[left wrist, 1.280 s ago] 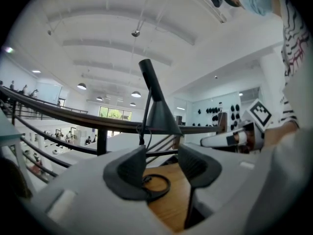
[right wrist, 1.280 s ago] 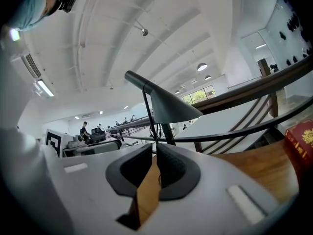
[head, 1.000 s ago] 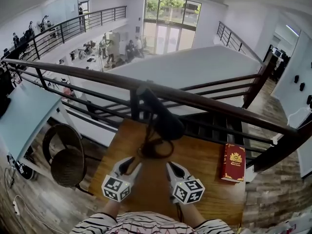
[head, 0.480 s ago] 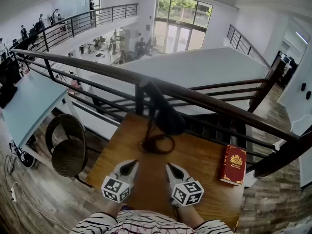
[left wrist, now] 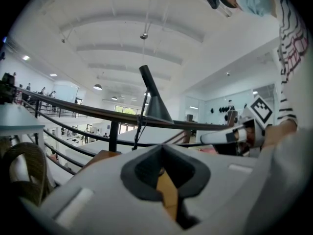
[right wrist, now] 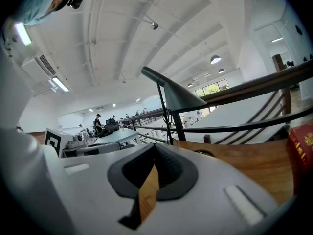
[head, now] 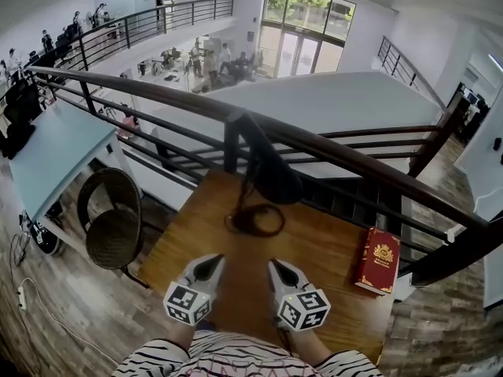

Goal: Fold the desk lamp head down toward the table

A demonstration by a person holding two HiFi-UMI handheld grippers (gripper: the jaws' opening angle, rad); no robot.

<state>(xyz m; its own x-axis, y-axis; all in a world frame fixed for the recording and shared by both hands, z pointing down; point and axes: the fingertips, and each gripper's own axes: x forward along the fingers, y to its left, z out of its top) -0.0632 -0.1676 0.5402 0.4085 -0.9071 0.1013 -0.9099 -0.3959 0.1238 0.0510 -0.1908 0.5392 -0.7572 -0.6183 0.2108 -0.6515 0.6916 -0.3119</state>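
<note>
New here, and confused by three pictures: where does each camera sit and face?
Head view: on the person's head, steeply down at table, desk lamp, red book; left gripper, right gripper, striped shirt show.
Left gripper view: on that gripper, along its shut fingers toward desk lamp, railing; right gripper shows.
Right gripper view: likewise, toward desk lamp, red book; left gripper shows.
All three share the desk lamp.

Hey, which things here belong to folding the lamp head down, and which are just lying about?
For the job: black desk lamp with cone-shaped head; brown wooden table; left hand-held gripper and right hand-held gripper, both shut, holding nothing.
Lying about: red hardcover book with gold emblem, near the table's right edge; round dark chair beside the table.
</note>
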